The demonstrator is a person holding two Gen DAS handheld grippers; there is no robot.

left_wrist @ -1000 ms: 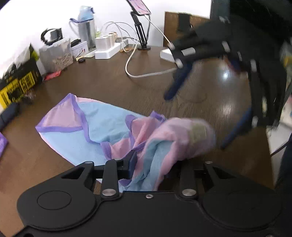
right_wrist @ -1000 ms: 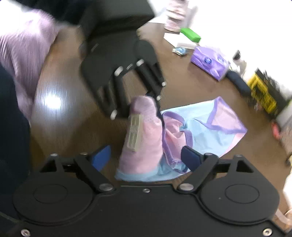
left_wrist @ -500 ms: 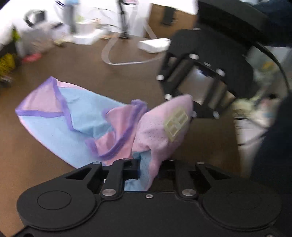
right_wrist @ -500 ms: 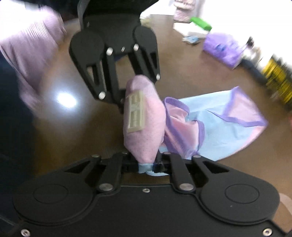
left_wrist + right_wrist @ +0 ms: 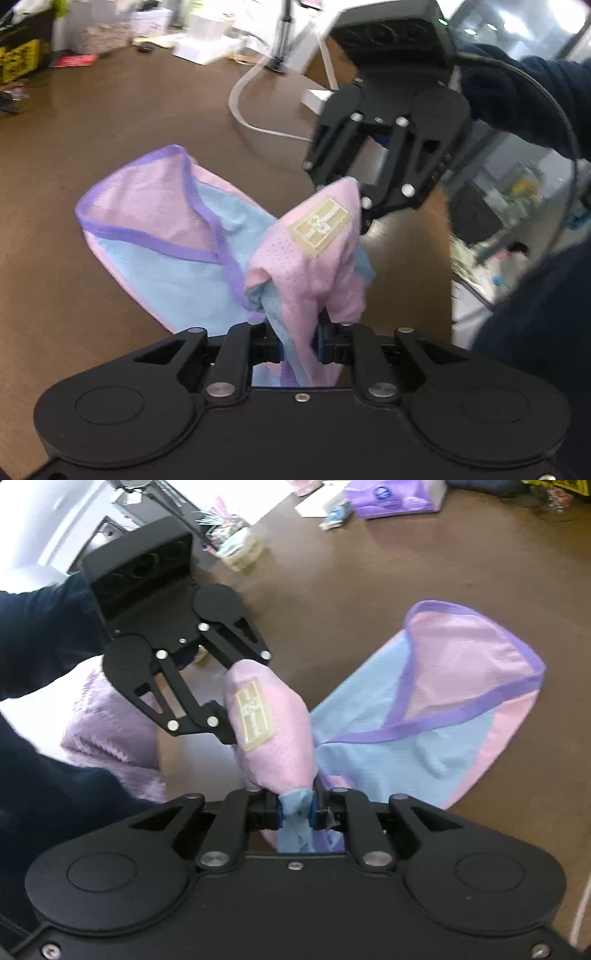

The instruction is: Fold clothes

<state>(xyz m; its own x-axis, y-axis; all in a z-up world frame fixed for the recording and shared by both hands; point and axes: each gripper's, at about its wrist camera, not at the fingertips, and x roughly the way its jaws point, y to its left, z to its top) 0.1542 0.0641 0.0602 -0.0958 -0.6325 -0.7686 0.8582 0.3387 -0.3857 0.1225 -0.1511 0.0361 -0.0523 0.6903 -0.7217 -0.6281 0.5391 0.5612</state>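
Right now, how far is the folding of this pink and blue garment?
Early stage. Done: both grippers have hold of one end, the left gripper and the right gripper each pinching bunched cloth, though the jaws of both are easing open. In hand: that end of the garment, with its beige label, is raised off the table. Left: the rest lies spread and creased; no neat fold shows yet.

surface (image 5: 110, 122): brown wood, lying under everything and showing glare
garment (image 5: 177, 236): pink and blue with purple trim, lying partly spread on the surface, one end lifting off it
cable (image 5: 240, 110): white, curving across the surface
tissue pack (image 5: 395, 496): purple, lying at the far edge
paper (image 5: 310, 506): white, lying beside the tissue pack
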